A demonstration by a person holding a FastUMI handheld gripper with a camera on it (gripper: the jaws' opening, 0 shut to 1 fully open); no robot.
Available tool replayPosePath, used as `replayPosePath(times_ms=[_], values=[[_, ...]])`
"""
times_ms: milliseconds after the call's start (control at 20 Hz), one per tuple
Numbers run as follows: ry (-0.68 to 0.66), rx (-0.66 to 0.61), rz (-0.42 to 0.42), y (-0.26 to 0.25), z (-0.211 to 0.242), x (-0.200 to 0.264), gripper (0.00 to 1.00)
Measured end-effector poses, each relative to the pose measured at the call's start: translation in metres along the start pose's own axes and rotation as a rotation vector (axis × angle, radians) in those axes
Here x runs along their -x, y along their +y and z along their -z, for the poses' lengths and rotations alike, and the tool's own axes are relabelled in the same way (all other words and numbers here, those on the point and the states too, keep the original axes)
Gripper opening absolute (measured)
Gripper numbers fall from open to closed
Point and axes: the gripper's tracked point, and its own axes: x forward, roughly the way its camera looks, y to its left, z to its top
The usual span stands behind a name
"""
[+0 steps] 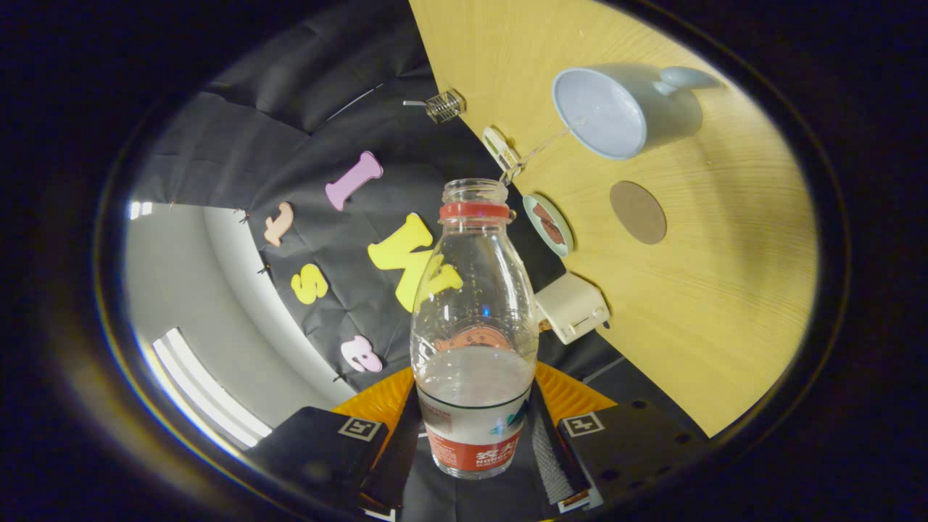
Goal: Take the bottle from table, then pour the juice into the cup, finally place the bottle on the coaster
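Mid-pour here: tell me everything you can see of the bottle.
The bottle is clear plastic with a red neck ring, cap off and mouth open. A red and white label wraps its base. It sits between the claw's fingers, both pressing its lower body. Clear liquid fills roughly its lower third. The table appears rotated behind it, so it looks tipped, mouth towards the cup.

We count one bottle (474, 326), one cup (616, 109), one round coaster (637, 212), one small dish (549, 224), one cream box (573, 307), one wire spring (444, 106), two gripper fingers (547, 449) clamping the bottle
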Motion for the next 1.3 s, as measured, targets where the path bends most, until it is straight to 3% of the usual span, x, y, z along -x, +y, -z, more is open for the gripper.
replayPosePath(times_ms=[650,950,1300], values=[[-0.015,-0.133,-0.093,0.038,-0.014,0.006,0.76],[-0.026,-0.156,-0.081,0.030,-0.023,0.007,0.76],[0.004,-0.053,0.014,0.013,-0.016,0.005,0.77]])
